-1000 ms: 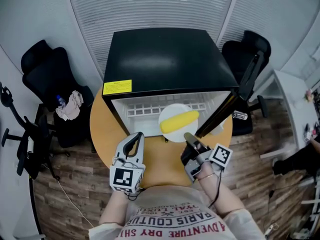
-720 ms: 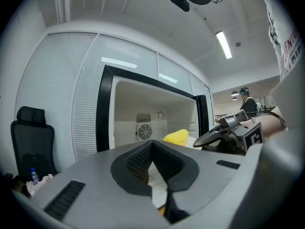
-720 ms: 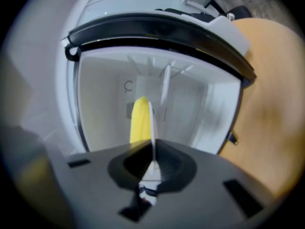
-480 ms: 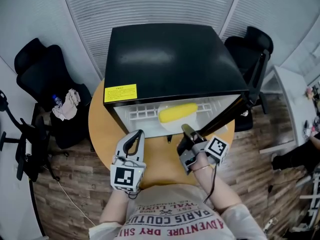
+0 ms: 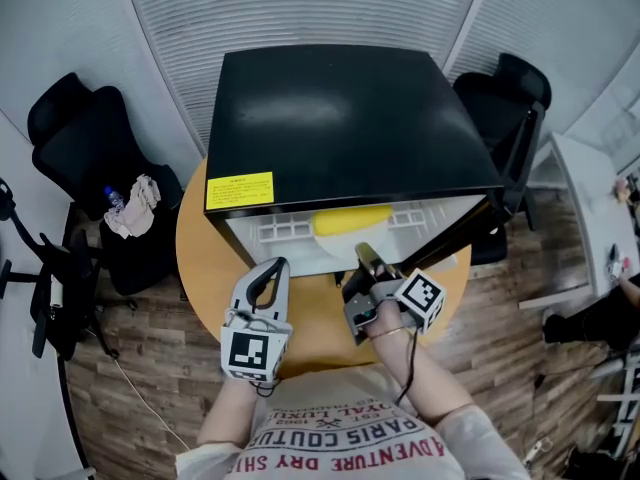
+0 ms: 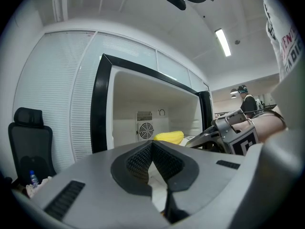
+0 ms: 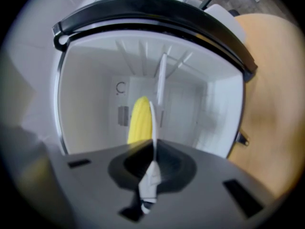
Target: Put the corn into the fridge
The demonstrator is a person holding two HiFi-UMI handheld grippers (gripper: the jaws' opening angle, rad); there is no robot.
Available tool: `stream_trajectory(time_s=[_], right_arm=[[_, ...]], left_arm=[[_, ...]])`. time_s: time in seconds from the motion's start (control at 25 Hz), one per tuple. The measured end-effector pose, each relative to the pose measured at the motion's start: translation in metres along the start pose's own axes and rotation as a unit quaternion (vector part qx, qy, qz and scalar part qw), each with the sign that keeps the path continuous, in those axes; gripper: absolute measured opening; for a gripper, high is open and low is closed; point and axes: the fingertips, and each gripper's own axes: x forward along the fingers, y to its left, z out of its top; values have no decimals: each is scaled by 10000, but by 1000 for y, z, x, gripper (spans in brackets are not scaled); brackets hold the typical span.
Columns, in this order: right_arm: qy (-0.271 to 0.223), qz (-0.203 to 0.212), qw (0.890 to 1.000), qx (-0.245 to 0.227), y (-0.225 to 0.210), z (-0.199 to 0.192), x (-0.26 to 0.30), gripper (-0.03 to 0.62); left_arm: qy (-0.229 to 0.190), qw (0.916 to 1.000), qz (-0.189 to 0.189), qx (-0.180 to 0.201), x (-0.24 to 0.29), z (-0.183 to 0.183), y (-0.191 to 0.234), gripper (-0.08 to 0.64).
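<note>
Inside fridge | corn just beyond right claw | claw clamps plate

Past the fingertips of the right gripper, the fridge top hides most of the corn (a yellow sliver shows); the plate between them is blurred.

1. Fridge: glossy black top; smooth white plastic interior.
2. Table: matt tan wood.
3. Plate: smooth white, possibly plastic.
4. Left gripper: matt grey plastic; pads textured.
</note>
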Motion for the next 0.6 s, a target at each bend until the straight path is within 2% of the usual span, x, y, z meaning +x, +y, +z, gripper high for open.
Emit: stream_trajectory(time_s=[0.2, 0.6], right_arm=[[-134, -30, 9999, 21, 2, -3, 8, 34], [-403, 28, 9991, 84, 11, -5, 25, 43]], left_arm=[[7, 9999, 43, 93, 1, 0, 2, 26], [83, 9999, 82, -20, -1, -4, 0, 26]])
